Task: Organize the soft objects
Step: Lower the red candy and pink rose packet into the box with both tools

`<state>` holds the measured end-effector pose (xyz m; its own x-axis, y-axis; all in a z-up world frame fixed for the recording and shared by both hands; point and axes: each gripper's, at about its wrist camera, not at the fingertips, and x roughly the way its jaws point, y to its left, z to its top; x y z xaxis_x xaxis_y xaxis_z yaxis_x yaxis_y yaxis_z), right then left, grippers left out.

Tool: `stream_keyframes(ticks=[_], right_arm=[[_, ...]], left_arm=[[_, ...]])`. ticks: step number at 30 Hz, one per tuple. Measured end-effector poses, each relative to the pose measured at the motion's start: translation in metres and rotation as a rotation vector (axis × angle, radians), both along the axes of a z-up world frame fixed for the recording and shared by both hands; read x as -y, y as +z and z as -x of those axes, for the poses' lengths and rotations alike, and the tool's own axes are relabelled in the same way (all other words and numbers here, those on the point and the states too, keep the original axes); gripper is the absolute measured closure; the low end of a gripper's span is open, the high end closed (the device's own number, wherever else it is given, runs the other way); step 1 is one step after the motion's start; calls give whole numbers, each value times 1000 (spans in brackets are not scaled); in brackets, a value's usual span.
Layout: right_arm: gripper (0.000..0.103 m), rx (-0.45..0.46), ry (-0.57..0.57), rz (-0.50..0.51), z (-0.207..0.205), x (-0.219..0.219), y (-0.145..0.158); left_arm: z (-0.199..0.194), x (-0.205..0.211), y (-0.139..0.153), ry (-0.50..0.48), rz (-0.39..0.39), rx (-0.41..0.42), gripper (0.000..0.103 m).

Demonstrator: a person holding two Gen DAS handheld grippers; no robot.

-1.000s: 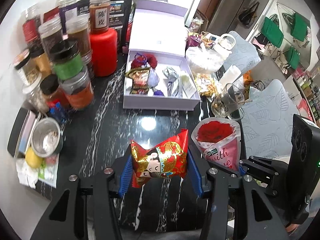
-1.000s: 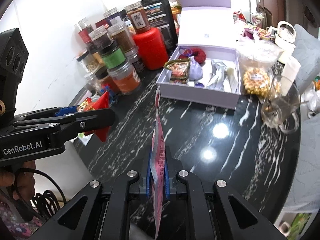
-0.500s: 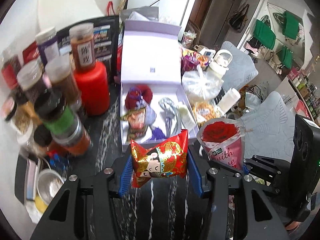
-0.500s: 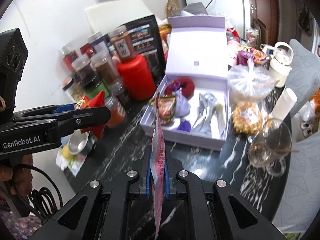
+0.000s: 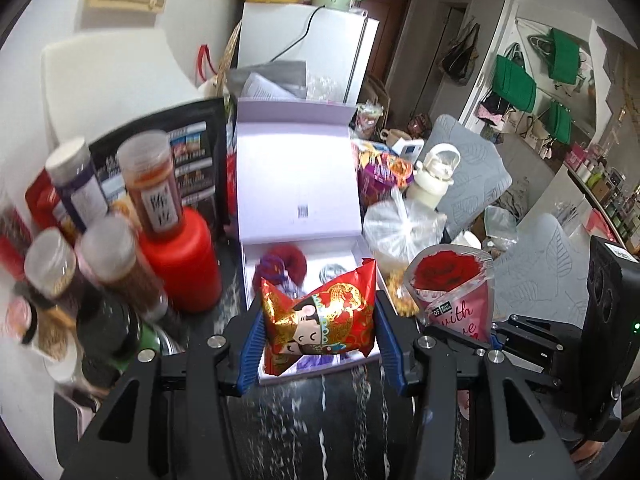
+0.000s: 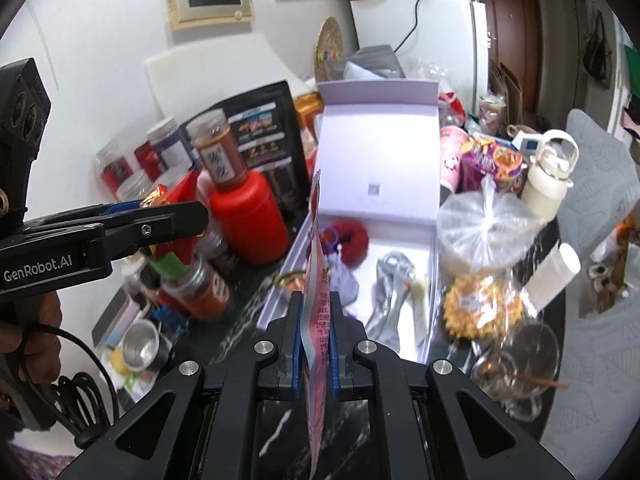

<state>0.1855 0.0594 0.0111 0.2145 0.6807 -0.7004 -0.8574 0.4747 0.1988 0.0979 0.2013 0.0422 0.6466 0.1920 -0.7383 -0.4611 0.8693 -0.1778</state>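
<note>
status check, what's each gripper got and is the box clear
Left gripper shut on red cartoon pouch. Right gripper shut on flat rose packet. Lavender box open, partly filled, approach unobstructed.

We have two fisheye views, one riding each gripper and looking forward and down along its fingers at the dark table (image 5: 320,420). Both sit close above its near edge, facing the open lilac box (image 5: 298,184) and the wall behind. They share the box (image 6: 376,168) and red bottle (image 6: 248,220) — and each catches the other gripper at its edge.
</note>
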Motion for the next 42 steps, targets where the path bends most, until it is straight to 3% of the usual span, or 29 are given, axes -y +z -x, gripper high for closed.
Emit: stream_keyframes(ticks=[11, 18, 42], right_arm=[[93, 53, -10, -24, -32, -30, 19], [93, 48, -13, -13, -56, -53, 10], [93, -104, -53, 165, -85, -87, -106]], left_arm=[[-29, -30, 26, -2, -61, 64, 54], [-51, -47, 21, 5, -98, 59, 54], [-102, -78, -121, 25, 39, -204, 54]])
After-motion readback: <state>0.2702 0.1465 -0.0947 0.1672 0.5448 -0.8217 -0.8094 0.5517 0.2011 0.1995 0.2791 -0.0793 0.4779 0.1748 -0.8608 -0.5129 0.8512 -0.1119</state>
